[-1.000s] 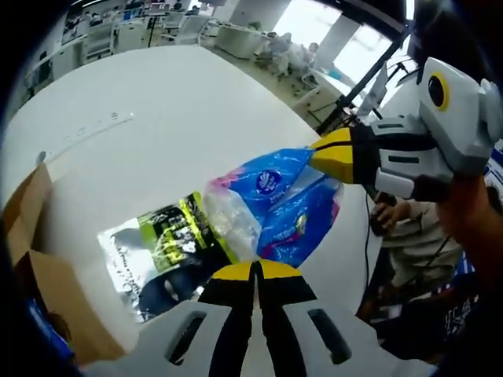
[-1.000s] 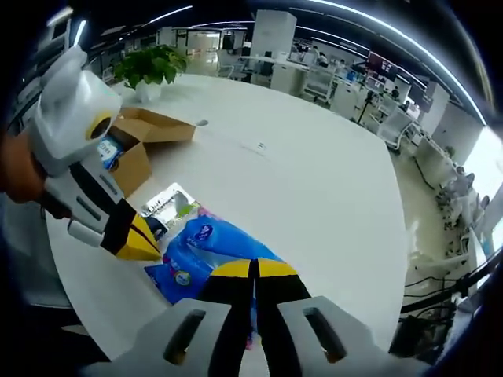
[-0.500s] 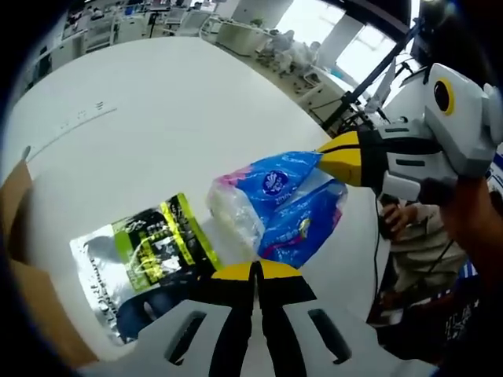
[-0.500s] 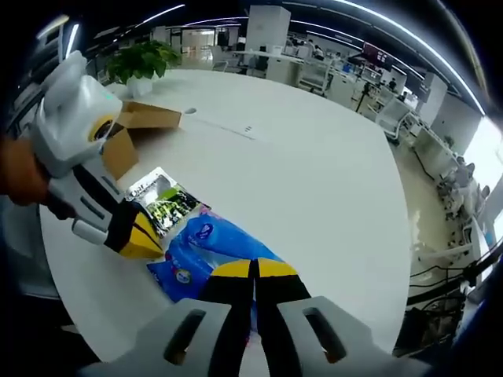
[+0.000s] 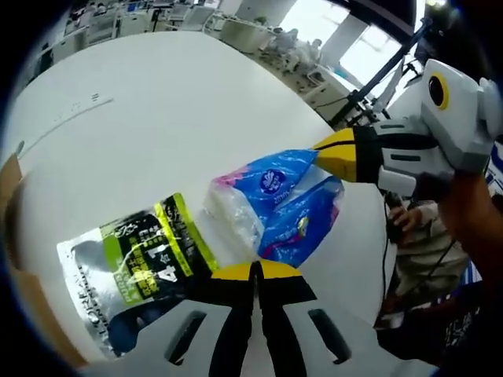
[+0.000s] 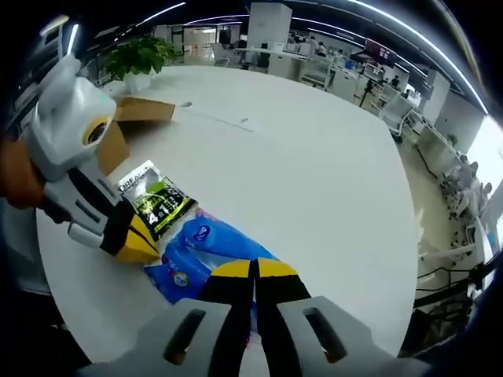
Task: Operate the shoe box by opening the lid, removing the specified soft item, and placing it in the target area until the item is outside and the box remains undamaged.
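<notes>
White tabletop (image 6: pixel 314 173) spreads under both grippers, round-edged, with an open office of desks and chairs beyond it.

Nearest in the left gripper view, the left gripper (image 5: pixel 255 271) rises from 6 o'clock with its yellow-tipped jaws pressed together on the lower edge of the blue plastic tissue pack (image 5: pixel 279 200), which is the soft item and is outside the box. Across the pack, at 2 o'clock, the right gripper (image 5: pixel 318 151) comes in with its yellow tips pinching the pack's upper corner. Just beside the pack, at 8 o'clock, a silver, black and green foil pouch (image 5: pixel 134 271) lies flat on the table. A strip of the cardboard shoe box (image 5: pixel 9 177) shows at 9 o'clock by the picture's edge.

In the right gripper view, the right gripper (image 6: pixel 253 271) rises from 6 o'clock, jaws closed on the tissue pack (image 6: pixel 196 251). The left gripper (image 6: pixel 145 250) reaches in from 9 o'clock, its tip on the pack's far end. Past it lies the foil pouch (image 6: pixel 157 200), then the shoe box (image 6: pixel 126 122) at 10 o'clock with its flap open, and farther still a potted plant (image 6: pixel 141 59) at 11 o'clock.
</notes>
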{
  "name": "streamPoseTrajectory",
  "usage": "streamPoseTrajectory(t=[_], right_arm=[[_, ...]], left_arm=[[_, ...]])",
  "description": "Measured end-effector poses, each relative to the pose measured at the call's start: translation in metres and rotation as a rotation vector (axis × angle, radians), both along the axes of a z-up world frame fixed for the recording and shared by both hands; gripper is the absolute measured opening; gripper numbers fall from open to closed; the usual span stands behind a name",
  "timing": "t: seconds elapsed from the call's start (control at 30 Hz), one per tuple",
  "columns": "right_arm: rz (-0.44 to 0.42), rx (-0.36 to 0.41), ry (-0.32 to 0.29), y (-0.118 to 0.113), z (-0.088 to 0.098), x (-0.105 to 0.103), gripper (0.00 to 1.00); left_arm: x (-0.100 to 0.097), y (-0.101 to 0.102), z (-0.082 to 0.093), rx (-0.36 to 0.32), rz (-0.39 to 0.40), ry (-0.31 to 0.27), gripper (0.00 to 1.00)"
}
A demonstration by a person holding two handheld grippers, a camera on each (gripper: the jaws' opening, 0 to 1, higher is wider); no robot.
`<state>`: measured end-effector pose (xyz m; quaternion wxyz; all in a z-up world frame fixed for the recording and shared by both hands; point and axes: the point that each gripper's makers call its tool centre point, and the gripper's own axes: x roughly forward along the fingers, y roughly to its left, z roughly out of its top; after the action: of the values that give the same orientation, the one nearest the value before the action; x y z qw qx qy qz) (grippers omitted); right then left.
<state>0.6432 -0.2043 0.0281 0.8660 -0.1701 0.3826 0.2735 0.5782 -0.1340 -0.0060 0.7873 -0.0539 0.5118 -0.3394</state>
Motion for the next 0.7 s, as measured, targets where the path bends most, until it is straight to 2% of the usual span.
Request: streamPoseTrajectory(t=[0.17, 0.47, 0.57, 0.67, 0.7], right_arm=[[0.002, -0.004, 0.007, -0.0002, -0.007, 0.0011, 0.0], [-0.002, 0.005, -0.007, -0.0015, -0.0081, 0.001, 0.0], [-0.02, 0.023, -0.002, -0.0007, -0.0079, 0.0012, 0.0], [-0.027, 0.039, -0.003, 0.0002, -0.0066, 0.0012, 0.02], [-0.036, 0.043, -0.001, -0.0004, -0.0067, 0.0013, 0.08]], left_arm=[[-0.0006, -0.0005, -0.0064, 0.002, 0.001, 0.01, 0.0], [0.0041, -0.0011, -0.0085, -0.012, -0.001, 0.003, 0.0], [0.0055, -0.0001, -0.0088, -0.007, -0.014, -0.019, 0.0], [0.0072, 0.003, -0.0101, 0.008, -0.011, -0.035, 0.09], [0.0089, 0.0057, -0.0093, 0.011, 0.0, -0.045, 0.14]])
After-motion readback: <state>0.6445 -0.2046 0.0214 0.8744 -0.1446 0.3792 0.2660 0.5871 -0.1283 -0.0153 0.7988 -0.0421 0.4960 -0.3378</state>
